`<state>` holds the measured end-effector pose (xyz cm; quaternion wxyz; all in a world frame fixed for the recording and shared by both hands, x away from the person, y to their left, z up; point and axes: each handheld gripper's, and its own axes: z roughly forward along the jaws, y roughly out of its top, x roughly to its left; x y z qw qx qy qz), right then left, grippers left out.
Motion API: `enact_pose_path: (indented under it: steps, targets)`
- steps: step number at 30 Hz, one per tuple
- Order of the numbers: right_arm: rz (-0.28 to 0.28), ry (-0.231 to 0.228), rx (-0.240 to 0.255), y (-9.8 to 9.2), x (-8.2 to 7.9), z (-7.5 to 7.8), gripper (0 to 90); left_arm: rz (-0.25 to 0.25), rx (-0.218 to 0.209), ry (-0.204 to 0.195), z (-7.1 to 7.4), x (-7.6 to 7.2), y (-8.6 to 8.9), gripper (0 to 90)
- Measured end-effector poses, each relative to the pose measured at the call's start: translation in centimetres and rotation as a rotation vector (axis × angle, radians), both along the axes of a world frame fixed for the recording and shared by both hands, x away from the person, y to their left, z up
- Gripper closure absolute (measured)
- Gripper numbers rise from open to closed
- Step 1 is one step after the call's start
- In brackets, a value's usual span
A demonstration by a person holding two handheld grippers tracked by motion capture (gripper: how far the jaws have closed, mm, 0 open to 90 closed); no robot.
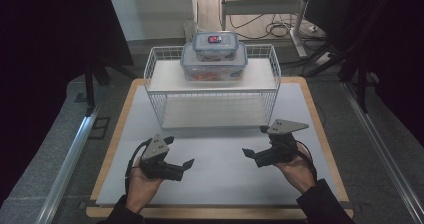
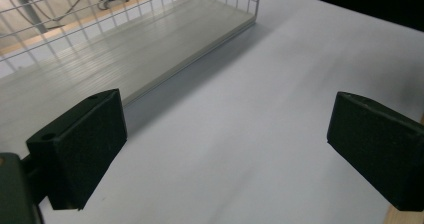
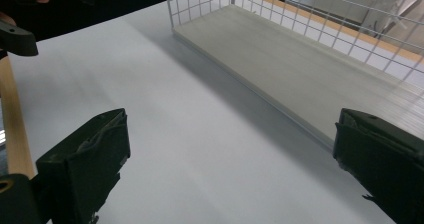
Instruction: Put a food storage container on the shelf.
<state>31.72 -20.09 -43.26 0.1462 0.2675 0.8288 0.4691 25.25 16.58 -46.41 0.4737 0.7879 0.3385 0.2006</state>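
Grippers rest low over the white mat (image 1: 210,179), well apart from each other and holding nothing. Left gripper (image 1: 186,165) sits at the mat's near left with its jaws spread wide, bare mat between them in the left gripper view. Right gripper (image 1: 248,154) sits at the near right, jaws likewise wide over bare mat. Both stand just in front of the white wire rack (image 1: 212,115). On the rack's upper shelf (image 1: 260,76) a large clear container (image 1: 214,66) with a blue-rimmed lid carries a smaller container (image 1: 215,45) stacked on top. The small lid bears a red and dark label, too small to read.
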Motion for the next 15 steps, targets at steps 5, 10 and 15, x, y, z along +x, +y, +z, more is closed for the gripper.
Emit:
enact_pose_path:
  steps: [5,10,15]
  targets:
    - [-0.019,0.003,-0.001,-0.9,-0.7,-0.8,2.9,0.023,-0.008,0.007,-1.3,-0.8,0.7,2.9]
    - [-0.049,0.015,-0.008,-2.1,-1.3,-2.2,2.8,0.043,0.023,0.019,-2.4,-1.6,1.2,2.8]
    - [-0.088,0.024,-0.011,-3.4,-1.8,-3.2,2.9,0.062,0.039,0.015,-2.9,-2.5,1.9,2.8]
